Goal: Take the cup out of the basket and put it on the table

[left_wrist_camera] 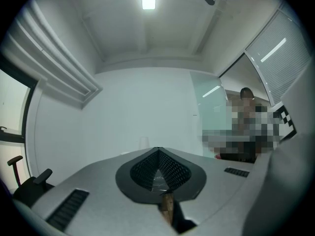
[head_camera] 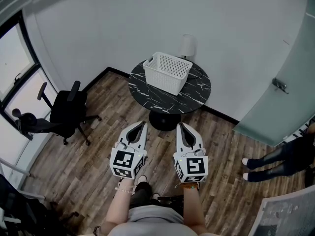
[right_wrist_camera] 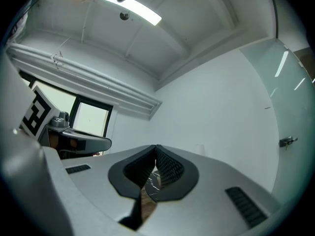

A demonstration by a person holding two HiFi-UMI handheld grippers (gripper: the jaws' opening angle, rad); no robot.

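Left gripper (head_camera: 142, 124) and right gripper (head_camera: 181, 126) are both clenched, holding nothing. Far off, a white basket (head_camera: 169, 72) sits on the bench (head_camera: 191, 95), a cup (head_camera: 187, 46) behind it.

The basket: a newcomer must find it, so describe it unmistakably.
Look at the round black marble table by the white wall. The basket sits on its top, a white rectangular tub with perforated sides, unlike the pale upright object behind it.

This is a small office room: a black swivel chair (head_camera: 66, 111) stands by the window (head_camera: 12, 58), a frosted glass door (head_camera: 283, 73) is on the right, and a round marble table (head_camera: 199, 90) stands on the wood-pattern floor (head_camera: 98, 146).
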